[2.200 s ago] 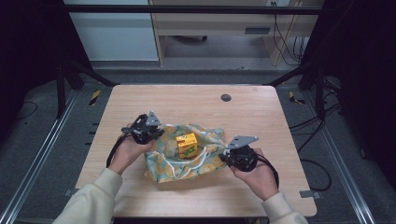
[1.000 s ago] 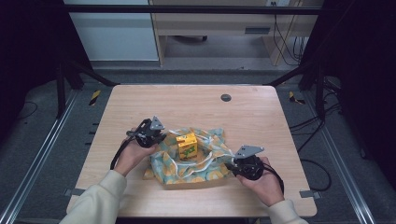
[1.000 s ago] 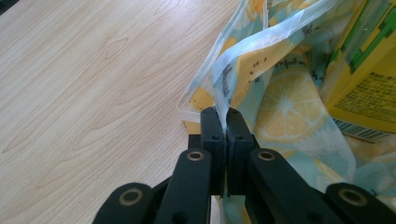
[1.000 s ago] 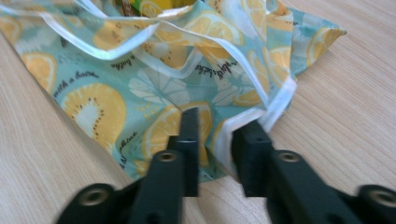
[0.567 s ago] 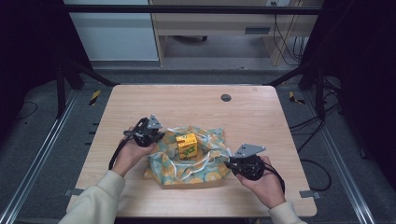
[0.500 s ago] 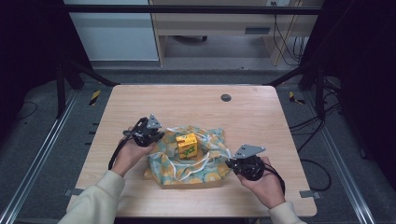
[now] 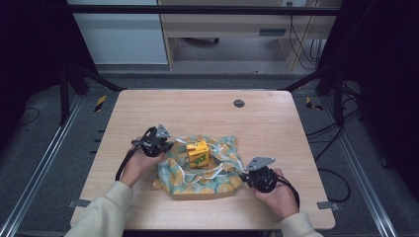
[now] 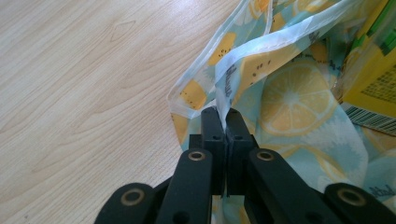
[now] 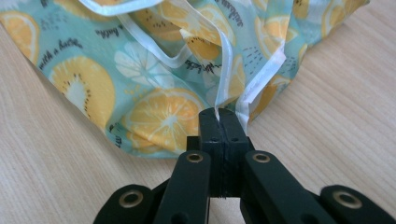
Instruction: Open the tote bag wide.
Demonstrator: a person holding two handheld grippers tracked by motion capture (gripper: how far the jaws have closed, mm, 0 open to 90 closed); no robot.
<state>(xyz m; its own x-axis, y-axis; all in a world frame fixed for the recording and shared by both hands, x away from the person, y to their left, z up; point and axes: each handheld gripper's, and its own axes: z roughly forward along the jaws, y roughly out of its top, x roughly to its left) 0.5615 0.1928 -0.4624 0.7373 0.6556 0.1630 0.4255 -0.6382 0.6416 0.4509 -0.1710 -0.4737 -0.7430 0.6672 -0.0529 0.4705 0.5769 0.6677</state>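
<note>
Fruit-print cloth bag (image 7: 202,170) spread flat on the wooden surface (image 7: 207,113), yellow carton (image 7: 197,153) standing upright on the bag's middle, left gripper (image 7: 160,143) jaws clamped on the bag's left edge, right gripper (image 7: 251,176) jaws pinched on its right white-trimmed edge

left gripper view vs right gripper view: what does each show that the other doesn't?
Left gripper view: the yellow carton standing on the fruit-print bag, at the frame's right edge. Right gripper view: a looped white handle strap lying across the bag, and table on both sides of it. Shared: each tool, left tool and right tool, has its jaws shut on a white-trimmed edge of the bag over the wooden table.
</note>
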